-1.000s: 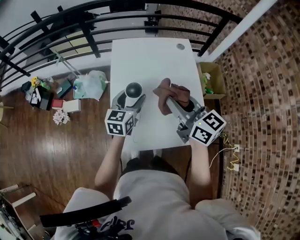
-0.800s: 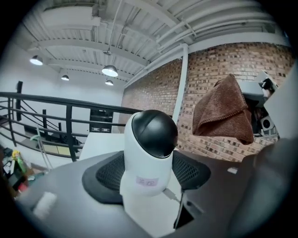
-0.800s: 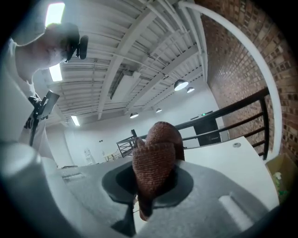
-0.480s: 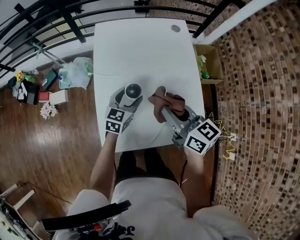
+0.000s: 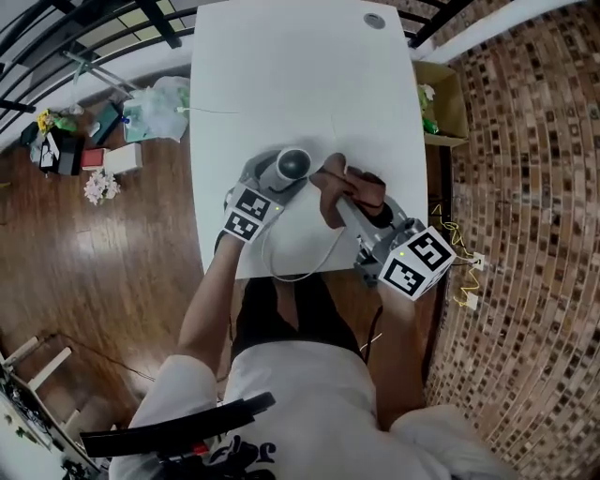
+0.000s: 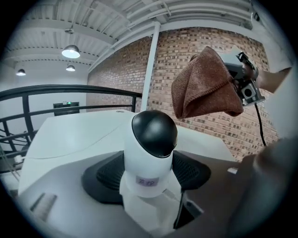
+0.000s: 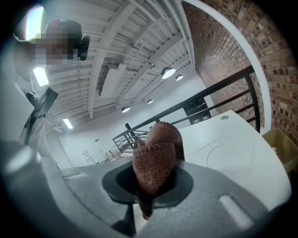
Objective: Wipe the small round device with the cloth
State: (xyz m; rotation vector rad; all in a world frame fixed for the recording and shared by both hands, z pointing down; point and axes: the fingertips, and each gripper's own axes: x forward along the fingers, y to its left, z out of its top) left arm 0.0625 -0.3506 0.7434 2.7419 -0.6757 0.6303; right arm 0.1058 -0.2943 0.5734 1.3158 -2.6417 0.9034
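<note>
The small round device (image 5: pixel 292 163), a white body with a black dome (image 6: pixel 154 132), sits between the jaws of my left gripper (image 5: pixel 279 174), which is shut on its base. In the head view it tilts over the table's near part, dome toward the cloth. The brown cloth (image 5: pixel 339 187) is bunched in my right gripper (image 5: pixel 356 199), which is shut on it. The cloth hangs just right of the device; I cannot tell whether they touch. The left gripper view has the cloth (image 6: pixel 205 86) up and to the right of the dome. It fills the jaws in the right gripper view (image 7: pixel 156 155).
The white table (image 5: pixel 281 75) has a round grommet (image 5: pixel 375 20) at its far edge. A thin white cable (image 5: pixel 302 272) loops off the near edge. A cardboard box (image 5: pixel 448 103) stands right of the table, bags and clutter (image 5: pixel 155 108) on the wooden floor at left.
Both grippers have come down toward the table's near part. The device has tipped from upright to dome toward the cloth, and the two now sit closer together.
</note>
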